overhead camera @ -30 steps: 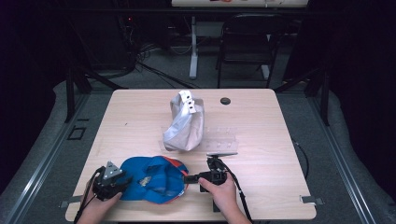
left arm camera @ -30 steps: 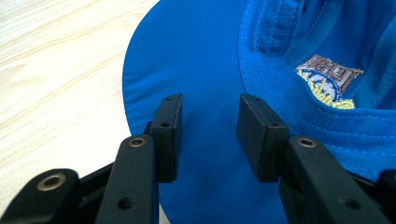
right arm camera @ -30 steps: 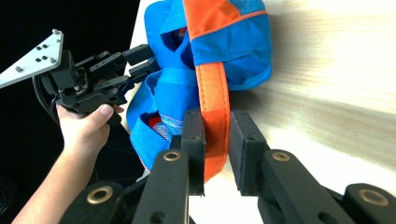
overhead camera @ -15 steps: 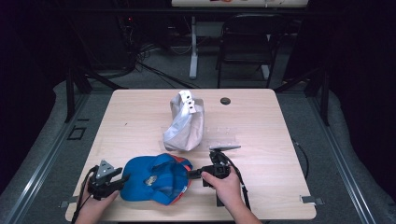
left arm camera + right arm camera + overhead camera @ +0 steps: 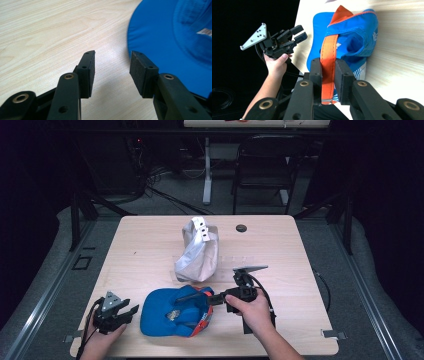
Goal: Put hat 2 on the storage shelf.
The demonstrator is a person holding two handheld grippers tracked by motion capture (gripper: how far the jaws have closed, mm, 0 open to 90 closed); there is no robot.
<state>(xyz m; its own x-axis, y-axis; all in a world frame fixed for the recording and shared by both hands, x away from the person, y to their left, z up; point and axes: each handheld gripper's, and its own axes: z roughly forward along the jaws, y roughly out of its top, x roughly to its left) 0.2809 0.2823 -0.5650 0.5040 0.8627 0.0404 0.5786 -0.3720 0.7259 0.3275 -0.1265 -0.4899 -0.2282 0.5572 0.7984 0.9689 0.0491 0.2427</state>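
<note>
We have the blue cap (image 5: 172, 314) lying near the front edge of the wooden table (image 5: 150, 245), just in front of the grey cloth bag (image 5: 197, 252). Our right gripper (image 5: 328, 82) is clamped on the cap's orange strap (image 5: 328, 60), the pads pressing the band from both sides, and that end of the cap hangs up off the wood. Our left gripper (image 5: 112, 72) sits on the table just beside the cap's blue brim (image 5: 155, 40) with its jaws standing apart; they have just been opening, and nothing lies between them.

The risk we see is in the grip itself: the strap is a narrow, smooth band, and the whole weight of the cap pulls on it, so we judge it could slide out of the pads if we lift fast or swing. The soft crown may also fold or turn over as it rises, leaving the brim facing the wrong way for our left gripper. If we drag rather than lift, the brim could catch the grey cloth bag and shove it. A careless left closing would pinch bare table instead of the brim
</note>
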